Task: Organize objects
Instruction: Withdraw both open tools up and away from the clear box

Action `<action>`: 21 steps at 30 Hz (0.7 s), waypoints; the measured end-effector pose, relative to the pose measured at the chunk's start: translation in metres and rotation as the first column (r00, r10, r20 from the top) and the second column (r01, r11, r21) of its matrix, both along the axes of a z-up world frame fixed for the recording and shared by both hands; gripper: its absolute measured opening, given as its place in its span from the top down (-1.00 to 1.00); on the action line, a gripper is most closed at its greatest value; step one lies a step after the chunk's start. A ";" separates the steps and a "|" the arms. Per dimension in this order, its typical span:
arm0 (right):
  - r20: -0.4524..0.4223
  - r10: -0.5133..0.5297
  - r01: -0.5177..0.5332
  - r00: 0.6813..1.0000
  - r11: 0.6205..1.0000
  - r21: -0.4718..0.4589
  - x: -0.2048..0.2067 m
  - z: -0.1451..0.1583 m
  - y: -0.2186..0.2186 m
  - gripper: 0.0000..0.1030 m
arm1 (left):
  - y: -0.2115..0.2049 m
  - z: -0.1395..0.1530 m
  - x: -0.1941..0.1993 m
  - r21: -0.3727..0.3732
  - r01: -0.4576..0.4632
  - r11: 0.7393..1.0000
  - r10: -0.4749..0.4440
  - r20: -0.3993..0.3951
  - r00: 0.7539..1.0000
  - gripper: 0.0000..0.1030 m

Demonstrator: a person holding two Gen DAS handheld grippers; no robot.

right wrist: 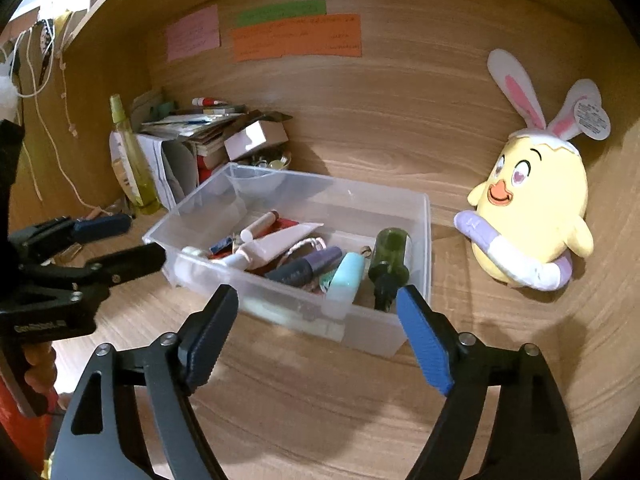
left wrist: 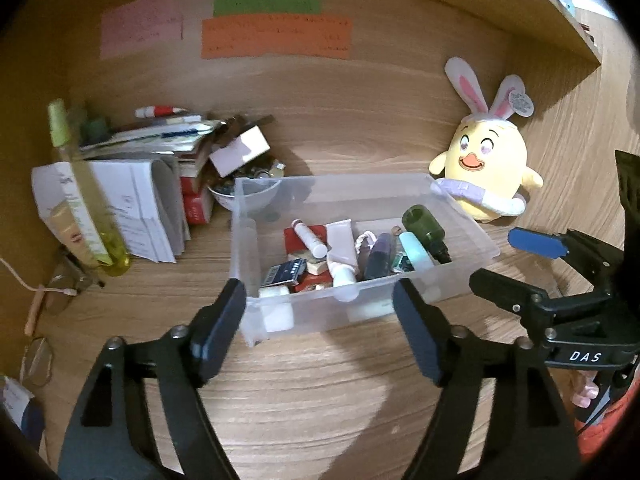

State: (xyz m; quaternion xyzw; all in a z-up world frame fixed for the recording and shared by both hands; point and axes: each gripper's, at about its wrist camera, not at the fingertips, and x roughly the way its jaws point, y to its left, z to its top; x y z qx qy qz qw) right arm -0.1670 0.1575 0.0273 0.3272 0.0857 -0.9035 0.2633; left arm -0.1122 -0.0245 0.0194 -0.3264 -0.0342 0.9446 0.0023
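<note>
A clear plastic bin (left wrist: 472, 224) (right wrist: 420, 240) sits on the wooden desk, holding several small items: a white tube (left wrist: 340, 240) (right wrist: 286, 240), a dark green bottle (left wrist: 426, 230) (right wrist: 390, 258), a mint bottle (right wrist: 348, 276) and a purple one (right wrist: 324, 260). My left gripper (left wrist: 320, 328) is open and empty just in front of the bin's near wall; it also shows at the left of the right wrist view (right wrist: 120, 240). My right gripper (right wrist: 316, 328) is open and empty before the bin's near corner, and shows in the left wrist view (left wrist: 516, 264).
A yellow chick plush with bunny ears (left wrist: 486, 168) (right wrist: 532, 216) stands right of the bin. A pile of papers, booklets and a small box (left wrist: 168, 168) (right wrist: 200, 140) fills the back left, with a tall yellow-green spray bottle (left wrist: 80, 192) (right wrist: 130, 156). Glasses (left wrist: 44, 336) lie at the left.
</note>
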 end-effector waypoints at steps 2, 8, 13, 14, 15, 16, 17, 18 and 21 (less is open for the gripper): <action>0.003 -0.002 0.002 1.000 1.000 -0.011 0.003 -0.001 0.002 -0.56 | -0.001 0.000 0.005 -0.004 -0.005 1.000 0.005 -0.005 1.000 -0.69; -0.018 -0.029 0.029 0.999 0.999 -0.018 0.014 -0.002 0.006 -0.65 | 0.000 -0.005 0.018 -0.017 -0.010 1.000 0.010 -0.013 1.000 -0.76; -0.020 -0.040 0.039 0.999 0.999 -0.026 0.022 -0.003 0.009 -0.65 | 0.004 -0.009 0.023 0.000 0.003 1.000 -0.003 -0.011 1.000 -0.82; -0.021 -0.044 0.043 0.999 0.999 -0.028 0.023 -0.003 0.010 -0.65 | 0.004 -0.009 0.024 0.000 0.002 1.000 -0.002 -0.012 1.000 -0.82; -0.022 -0.046 0.046 0.999 0.998 -0.032 0.025 -0.003 0.011 -0.65 | 0.005 -0.009 0.024 -0.002 0.001 1.000 -0.001 -0.013 1.000 -0.82; -0.020 -0.047 0.047 0.999 0.998 -0.037 0.026 -0.003 0.012 -0.65 | 0.005 -0.010 0.025 -0.004 0.002 1.000 -0.002 -0.014 1.000 -0.83; -0.018 -0.049 0.048 0.999 0.998 -0.041 0.027 -0.004 0.013 -0.65 | 0.006 -0.011 0.025 -0.004 0.006 1.000 -0.006 -0.013 1.000 -0.83; -0.016 -0.051 0.050 0.999 0.998 -0.043 0.027 -0.004 0.014 -0.65 | 0.006 -0.011 0.025 -0.005 0.009 1.000 -0.009 -0.011 1.000 -0.83; -0.010 -0.057 0.056 0.998 0.997 -0.046 0.027 -0.006 0.016 -0.66 | 0.008 -0.013 0.026 -0.010 0.010 1.000 -0.010 -0.009 1.000 -0.83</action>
